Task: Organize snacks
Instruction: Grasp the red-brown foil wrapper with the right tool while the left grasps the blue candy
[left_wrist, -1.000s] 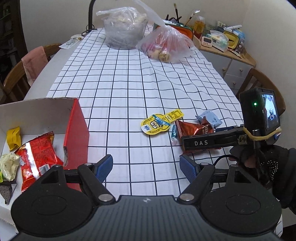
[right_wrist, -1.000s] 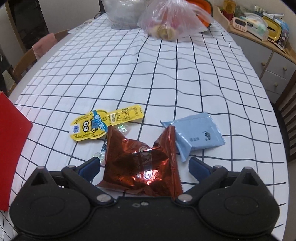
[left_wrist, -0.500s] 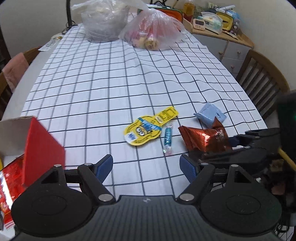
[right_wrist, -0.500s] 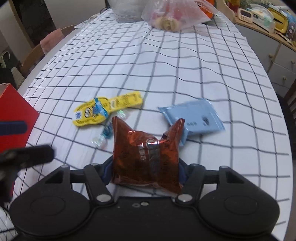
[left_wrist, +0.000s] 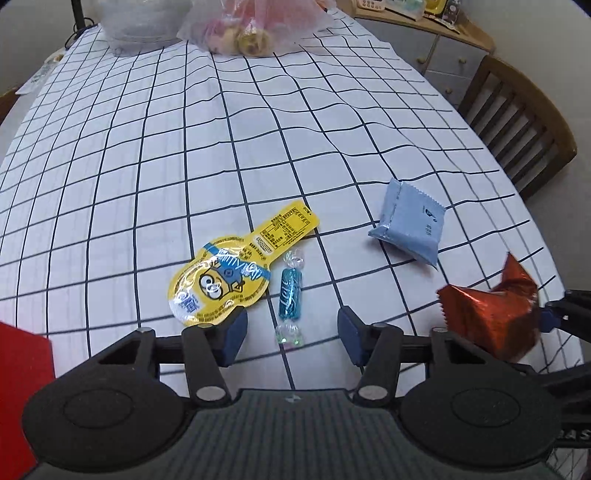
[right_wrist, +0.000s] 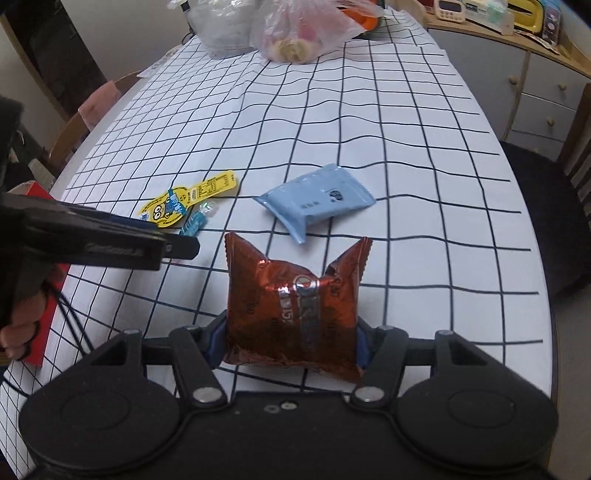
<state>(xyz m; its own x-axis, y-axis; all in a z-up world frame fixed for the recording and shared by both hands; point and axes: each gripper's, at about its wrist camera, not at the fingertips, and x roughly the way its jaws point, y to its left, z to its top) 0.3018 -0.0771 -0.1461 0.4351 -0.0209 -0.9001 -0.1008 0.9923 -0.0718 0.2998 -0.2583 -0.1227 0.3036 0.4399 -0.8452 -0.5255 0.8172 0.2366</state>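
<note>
Left gripper, jaws narrowing but apart, straddles the teal wrapped candy, whose long axis runs near-to-far; right gripper clamps the red-brown snack packet

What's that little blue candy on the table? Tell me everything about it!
The blue candy is small, in a shiny teal wrapper with pale writing and clear twisted ends. It lies flat on the checked tablecloth, lengthwise toward the camera, just right of the yellow cartoon packet. The left gripper has just been closing, its jaws on either side of the candy's near end, not pressing it yet.
</note>
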